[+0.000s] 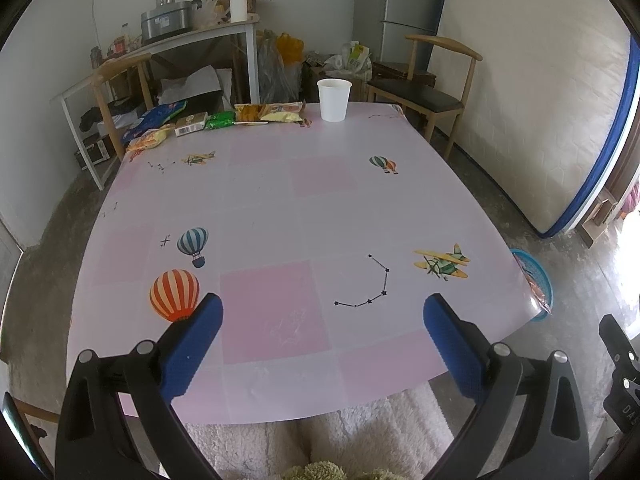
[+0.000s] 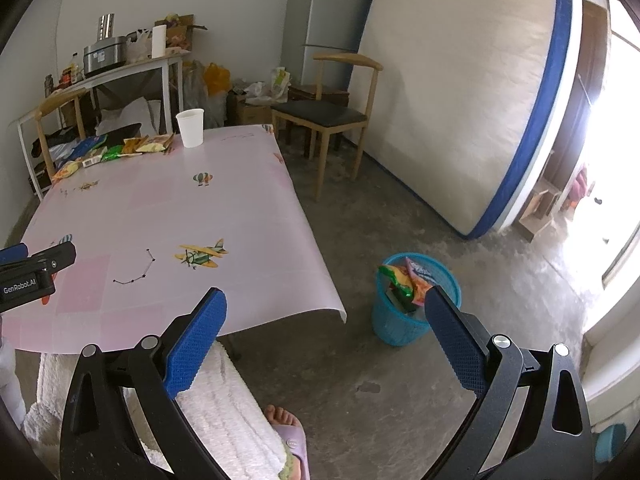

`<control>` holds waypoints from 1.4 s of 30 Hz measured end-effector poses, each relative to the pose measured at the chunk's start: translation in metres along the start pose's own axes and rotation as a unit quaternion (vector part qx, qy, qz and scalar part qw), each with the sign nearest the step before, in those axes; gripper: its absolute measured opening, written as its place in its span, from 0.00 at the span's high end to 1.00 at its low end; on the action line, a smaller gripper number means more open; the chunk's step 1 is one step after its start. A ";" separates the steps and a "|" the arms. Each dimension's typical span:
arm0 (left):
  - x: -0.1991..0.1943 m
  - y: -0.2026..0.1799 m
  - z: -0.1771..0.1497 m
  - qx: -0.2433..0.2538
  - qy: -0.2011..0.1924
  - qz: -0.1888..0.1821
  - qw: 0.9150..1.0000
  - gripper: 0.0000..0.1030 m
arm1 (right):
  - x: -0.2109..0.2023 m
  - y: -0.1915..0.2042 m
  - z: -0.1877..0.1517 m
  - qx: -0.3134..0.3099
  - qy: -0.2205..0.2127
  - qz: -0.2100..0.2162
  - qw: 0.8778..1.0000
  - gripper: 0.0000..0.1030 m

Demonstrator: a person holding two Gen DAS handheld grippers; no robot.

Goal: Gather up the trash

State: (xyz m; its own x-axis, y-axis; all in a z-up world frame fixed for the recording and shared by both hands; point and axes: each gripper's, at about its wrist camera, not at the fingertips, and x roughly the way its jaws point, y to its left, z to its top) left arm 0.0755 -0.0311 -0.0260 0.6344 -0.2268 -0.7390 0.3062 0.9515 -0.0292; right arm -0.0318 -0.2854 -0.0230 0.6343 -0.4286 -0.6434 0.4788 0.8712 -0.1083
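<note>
Several snack wrappers [image 1: 268, 113] and a small carton [image 1: 191, 124] lie in a row along the far left edge of the pink table [image 1: 280, 208]; they also show in the right wrist view [image 2: 140, 145]. A white paper cup [image 1: 333, 100] stands upright at the far edge. My left gripper [image 1: 322, 312] is open and empty above the near edge of the table. My right gripper [image 2: 326, 308] is open and empty, off the table's right side, near the blue wastebasket [image 2: 400, 320] on the floor, which holds wrappers [image 2: 412, 280].
A wooden chair [image 2: 332, 116] stands beyond the table's far right corner, another chair [image 1: 120, 92] at far left. A mattress [image 2: 460, 100] leans on the right wall. A cluttered shelf table [image 1: 180, 44] is at the back. My leg and foot [image 2: 286, 428] are below.
</note>
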 end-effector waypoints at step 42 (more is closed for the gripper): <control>0.002 0.004 -0.001 -0.006 0.006 -0.002 1.000 0.04 | 0.002 0.006 0.001 -0.007 0.000 0.000 1.000 0.08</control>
State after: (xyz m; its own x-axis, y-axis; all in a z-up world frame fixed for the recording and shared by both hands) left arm 0.0774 -0.0275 -0.0277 0.6238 -0.2283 -0.7475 0.3007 0.9529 -0.0401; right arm -0.0271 -0.2812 -0.0244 0.6343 -0.4283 -0.6436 0.4700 0.8746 -0.1189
